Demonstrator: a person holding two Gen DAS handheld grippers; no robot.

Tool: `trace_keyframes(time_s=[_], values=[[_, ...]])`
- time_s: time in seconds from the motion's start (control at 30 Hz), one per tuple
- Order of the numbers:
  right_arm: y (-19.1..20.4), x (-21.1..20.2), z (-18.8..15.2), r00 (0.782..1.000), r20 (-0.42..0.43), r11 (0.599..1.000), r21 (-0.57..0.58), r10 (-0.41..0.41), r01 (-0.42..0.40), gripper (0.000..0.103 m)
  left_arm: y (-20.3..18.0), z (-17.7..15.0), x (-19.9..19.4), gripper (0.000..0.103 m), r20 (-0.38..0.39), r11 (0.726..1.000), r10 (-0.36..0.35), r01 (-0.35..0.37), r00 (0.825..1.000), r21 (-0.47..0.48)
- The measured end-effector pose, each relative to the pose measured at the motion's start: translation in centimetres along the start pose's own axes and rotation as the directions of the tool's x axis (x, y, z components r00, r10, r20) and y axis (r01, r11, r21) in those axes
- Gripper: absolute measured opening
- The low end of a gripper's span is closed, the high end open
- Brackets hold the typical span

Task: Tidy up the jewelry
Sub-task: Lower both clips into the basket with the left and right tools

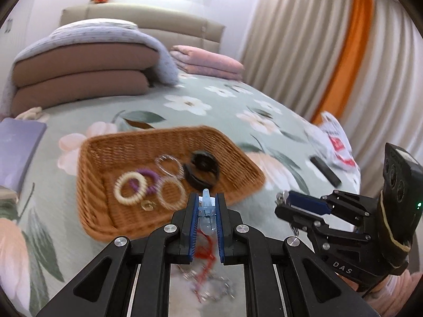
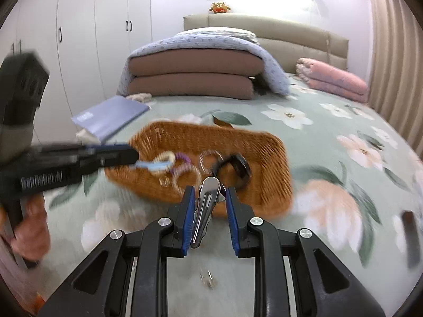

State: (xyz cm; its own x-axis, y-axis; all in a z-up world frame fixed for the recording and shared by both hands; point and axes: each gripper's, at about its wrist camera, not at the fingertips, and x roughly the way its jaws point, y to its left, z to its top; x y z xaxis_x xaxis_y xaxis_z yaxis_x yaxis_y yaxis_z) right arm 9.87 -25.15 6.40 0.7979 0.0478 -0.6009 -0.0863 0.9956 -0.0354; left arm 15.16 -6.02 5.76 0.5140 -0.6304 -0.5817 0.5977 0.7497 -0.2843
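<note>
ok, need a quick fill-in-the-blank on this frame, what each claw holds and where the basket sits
The left claw is shut on a pale ____ hair clip.
The right claw is shut on a ____ metal hair clip.
The wicker basket sits on a floral ____.
The black hair claw clip lies ____ the basket.

Missing: blue; silver; bedspread; inside

Wicker basket [image 1: 111,185] lies on the bed [image 1: 224,121]. In it: hair ties [image 1: 130,187] at 9 o'clock, black scrunchie [image 1: 202,167] at 3. Book [image 1: 18,145] lies at the basket's 9 o'clock; folded quilts [image 1: 84,71] at 12.
</note>
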Motion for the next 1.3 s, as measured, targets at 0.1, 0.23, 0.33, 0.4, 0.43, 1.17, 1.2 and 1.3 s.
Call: trace_keyframes(time_s=[0.1,0.23,0.33,0.4,0.43,1.17,1.2,1.3], values=[[-0.6,3.9,2.8,0.996,-0.052,0.997,0.042,0.071,-0.068,0.026,1.8,1.0,0.6,0.013,0.008,0.999,0.033,-0.033,0.999,-0.037],[-1.0,7.9,5.0,0.987,-0.108,0.992,0.063,0.119,-0.113,0.026,4.1,1.9,1.7,0.013,0.003,0.994,0.057,-0.056,0.998,-0.089],[-1.0,10.5,5.9,0.980,-0.146,0.989,0.081,0.136,-0.125,0.026,5.4,2.0,2.5,0.013,-0.004,0.991,0.066,-0.066,0.998,-0.116],[-1.1,12.3,6.3,0.974,-0.180,0.988,0.092,0.136,-0.120,0.026,6.1,2.0,3.1,0.013,-0.010,0.989,0.074,-0.075,0.997,-0.128],[-1.2,13.0,6.3,0.971,-0.196,0.988,0.097,0.138,-0.121,0.026,6.3,2.0,3.4,0.013,-0.014,0.988,0.079,-0.080,0.997,-0.129],[-2.4,14.8,6.6,0.955,-0.239,0.978,0.159,0.174,-0.138,0.033,6.7,0.7,6.3,0.015,-0.066,0.986,0.131,-0.137,0.989,-0.097],[-2.4,14.5,6.6,0.955,-0.235,0.976,0.160,0.180,-0.144,0.033,6.8,0.7,6.3,0.016,-0.071,0.986,0.123,-0.130,0.990,-0.102],[-2.3,12.3,6.3,0.954,-0.207,0.969,0.164,0.217,-0.185,0.034,6.4,0.5,5.8,0.024,-0.075,0.986,0.128,-0.135,0.989,-0.096]])
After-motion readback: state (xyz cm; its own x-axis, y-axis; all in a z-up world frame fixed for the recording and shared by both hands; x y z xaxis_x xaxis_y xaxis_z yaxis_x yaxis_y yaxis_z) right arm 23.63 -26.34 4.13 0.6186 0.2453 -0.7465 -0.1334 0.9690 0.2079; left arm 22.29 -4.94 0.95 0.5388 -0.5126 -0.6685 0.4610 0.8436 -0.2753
